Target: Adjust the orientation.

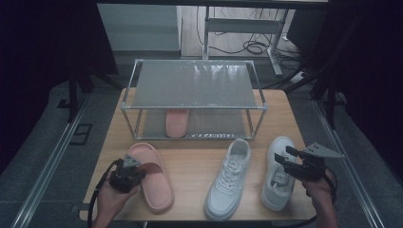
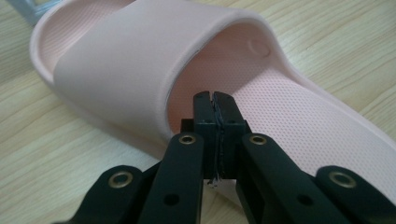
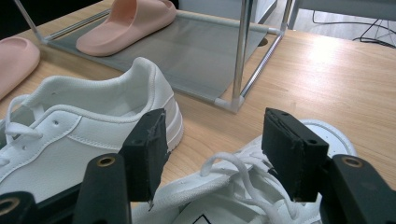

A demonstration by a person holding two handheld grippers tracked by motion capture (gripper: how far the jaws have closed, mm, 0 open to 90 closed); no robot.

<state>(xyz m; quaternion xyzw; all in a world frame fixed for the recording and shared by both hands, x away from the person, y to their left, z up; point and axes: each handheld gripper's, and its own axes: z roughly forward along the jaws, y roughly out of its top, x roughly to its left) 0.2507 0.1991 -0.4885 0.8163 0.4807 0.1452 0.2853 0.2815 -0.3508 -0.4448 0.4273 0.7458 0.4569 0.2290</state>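
While my left gripper (image 2: 215,100) sits clenched with nothing between its jaws, tips at the strap mouth of the pink slipper (image 1: 153,176) on the table's front left, I should spread them before pinching the strap. Right gripper (image 3: 212,154) hangs released above the white sneaker (image 1: 278,173).

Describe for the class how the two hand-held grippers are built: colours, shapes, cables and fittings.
Both are black. The left gripper carries a small grey three-cornered plate and trails a black cable. The right gripper bears a larger grey three-cornered plate. Seen close up, the jaws are black linkage bars with brass-coloured rivets, ending in blocky black pads. No sleeves cover the forearms.
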